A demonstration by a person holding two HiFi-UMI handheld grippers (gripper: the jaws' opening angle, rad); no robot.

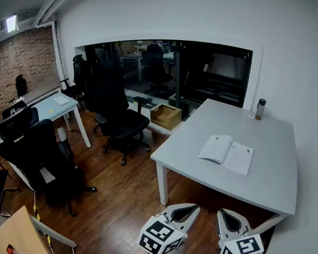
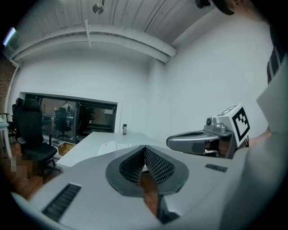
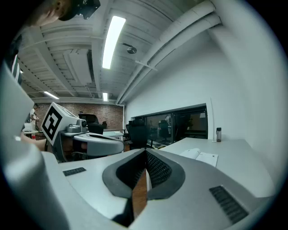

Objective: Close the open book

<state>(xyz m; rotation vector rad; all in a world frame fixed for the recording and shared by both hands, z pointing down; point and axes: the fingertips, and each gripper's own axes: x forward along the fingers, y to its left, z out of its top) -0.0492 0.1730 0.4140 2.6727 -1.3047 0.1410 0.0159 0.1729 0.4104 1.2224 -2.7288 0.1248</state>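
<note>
White pages of the open book (image 1: 226, 153) lay on the table (image 1: 210, 179), well ahead of my left gripper (image 1: 193, 208) and right gripper (image 1: 224, 213); both jaws were clenched on nothing.

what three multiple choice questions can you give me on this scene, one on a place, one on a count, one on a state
1. Where does the book lie? A on the floor; B on the white table; C on a chair.
2. How many bottles stand on that table? A one; B two; C three.
3. How is the book? A shut; B open, pages up; C standing on edge.
Answers: 1 B, it lies flat near the table's middle. 2 A, a single bottle stands at the far corner by the wall. 3 B, white pages show either side of the spine.
</note>
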